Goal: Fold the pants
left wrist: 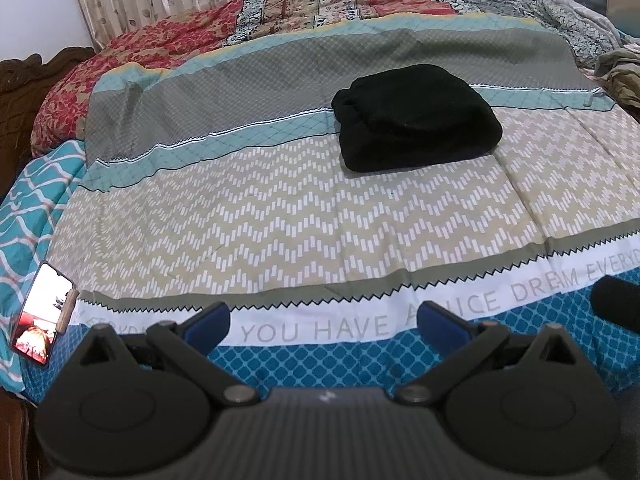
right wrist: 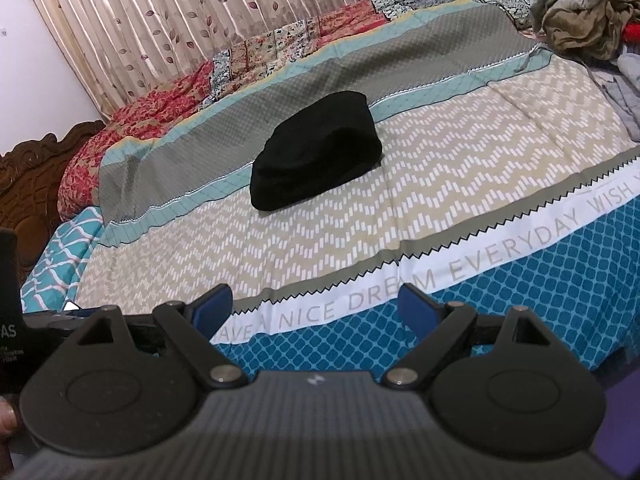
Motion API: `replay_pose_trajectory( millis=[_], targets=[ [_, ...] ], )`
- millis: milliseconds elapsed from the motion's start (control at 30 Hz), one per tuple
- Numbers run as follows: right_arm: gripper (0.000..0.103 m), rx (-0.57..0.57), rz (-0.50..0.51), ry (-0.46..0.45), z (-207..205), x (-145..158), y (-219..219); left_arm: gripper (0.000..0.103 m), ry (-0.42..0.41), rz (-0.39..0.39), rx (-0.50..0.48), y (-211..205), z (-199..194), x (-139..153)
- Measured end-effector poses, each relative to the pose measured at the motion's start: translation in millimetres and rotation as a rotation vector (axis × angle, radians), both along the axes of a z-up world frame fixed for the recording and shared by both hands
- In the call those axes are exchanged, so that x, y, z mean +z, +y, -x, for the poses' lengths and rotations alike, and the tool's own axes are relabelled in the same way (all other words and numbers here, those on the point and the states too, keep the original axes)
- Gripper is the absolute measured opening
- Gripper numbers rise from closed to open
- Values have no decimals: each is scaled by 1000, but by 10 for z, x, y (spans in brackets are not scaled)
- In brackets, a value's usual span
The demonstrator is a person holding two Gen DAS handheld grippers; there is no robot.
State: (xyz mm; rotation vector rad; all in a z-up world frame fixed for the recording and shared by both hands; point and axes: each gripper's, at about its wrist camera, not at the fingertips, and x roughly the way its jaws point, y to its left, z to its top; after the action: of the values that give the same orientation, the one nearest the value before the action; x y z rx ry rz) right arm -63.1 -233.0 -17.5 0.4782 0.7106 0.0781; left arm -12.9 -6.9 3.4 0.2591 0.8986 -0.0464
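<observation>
I see the black pants (left wrist: 416,116) folded into a compact bundle on the patterned bedsheet (left wrist: 280,208), right of centre in the left wrist view and centre-left in the right wrist view. My left gripper (left wrist: 323,322) sits at the bottom of its frame, jaws spread wide and holding nothing. My right gripper (right wrist: 316,306) is likewise wide and empty. A lit phone (left wrist: 42,314) lies at lower left.
</observation>
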Motion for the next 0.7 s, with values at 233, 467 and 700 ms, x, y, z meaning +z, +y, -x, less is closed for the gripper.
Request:
replay_pose_trajectory(
  millis=[233, 467, 700],
  targets=[
    [91, -8, 10, -35, 23, 43, -8, 103, 3, 11, -4, 3, 19, 19],
    [91, -19, 2, -38, 32, 41, -15, 103, 2, 7, -9, -16, 30, 22],
    [91, -21, -2, -38, 36, 39, -25, 103, -2, -8, -16, -34, 40, 4]
  ],
)
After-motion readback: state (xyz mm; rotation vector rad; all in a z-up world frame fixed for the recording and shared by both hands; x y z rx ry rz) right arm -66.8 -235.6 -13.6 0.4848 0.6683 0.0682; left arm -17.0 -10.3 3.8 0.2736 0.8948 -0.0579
